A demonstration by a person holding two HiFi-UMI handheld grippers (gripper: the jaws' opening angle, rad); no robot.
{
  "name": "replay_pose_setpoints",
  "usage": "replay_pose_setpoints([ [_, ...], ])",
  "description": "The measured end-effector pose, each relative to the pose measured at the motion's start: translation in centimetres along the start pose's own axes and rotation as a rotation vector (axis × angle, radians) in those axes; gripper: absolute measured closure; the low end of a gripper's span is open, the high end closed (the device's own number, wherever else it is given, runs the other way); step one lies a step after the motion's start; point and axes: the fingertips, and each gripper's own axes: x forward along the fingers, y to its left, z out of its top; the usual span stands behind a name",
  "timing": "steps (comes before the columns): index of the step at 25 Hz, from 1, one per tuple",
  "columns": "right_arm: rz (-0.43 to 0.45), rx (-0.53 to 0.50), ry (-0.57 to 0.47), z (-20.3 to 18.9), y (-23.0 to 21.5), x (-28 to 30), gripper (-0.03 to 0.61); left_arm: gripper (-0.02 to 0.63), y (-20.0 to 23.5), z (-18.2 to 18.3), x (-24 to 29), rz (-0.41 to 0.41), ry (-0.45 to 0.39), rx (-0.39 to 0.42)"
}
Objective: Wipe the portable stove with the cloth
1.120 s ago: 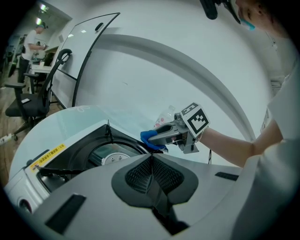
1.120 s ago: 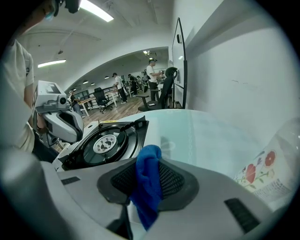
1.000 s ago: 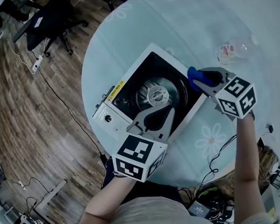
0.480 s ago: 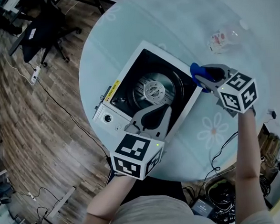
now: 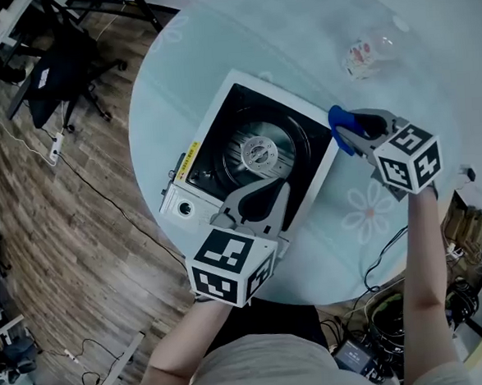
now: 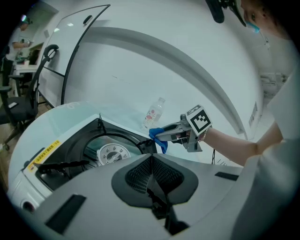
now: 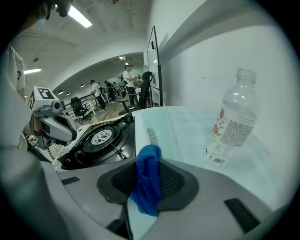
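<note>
1. Left gripper [image 5: 268,199]: nearest to the person, at 6 o'clock of the head view. Its jaws are clenched together with nothing between them. The gripper is over the near edge of the portable stove [image 5: 217,136], at about 5 o'clock from the burner [image 5: 259,152]. Whether it touches the stove cannot be told.

2. Portable stove: white body, black top, round metal burner in the middle. It sits askew on the round pale desk [image 5: 439,75], with its control knob [image 5: 184,208] at 7 o'clock from the burner.

3. Right gripper [image 5: 345,132]: at 3 o'clock from the burner, just beside the stove's right edge. Its jaws are clamped on the cloth [image 5: 339,128].

4. Cloth: blue, bunched and pinched between the right gripper's pads, with a fold sticking out past the jaw tips toward the stove. It is at the stove's right rim and off the black top. Contact with the rim cannot be confirmed.

5. Bottle [image 5: 366,54]: clear plastic with a printed label, upright on the desk at 1 o'clock from the burner, beyond the right gripper and well apart from the stove.

6. Office chair [image 5: 56,73]: on the wooden floor at 10 o'clock.
</note>
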Motion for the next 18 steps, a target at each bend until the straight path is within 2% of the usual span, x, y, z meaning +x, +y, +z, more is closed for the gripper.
replay_pose_setpoints([
  [18, -0.087, 0.085, -0.016, -1.9, 3.0, -1.0, 0.456, 0.595, 0.2, -1.6, -2.0, -0.059, 0.037, 0.035],
])
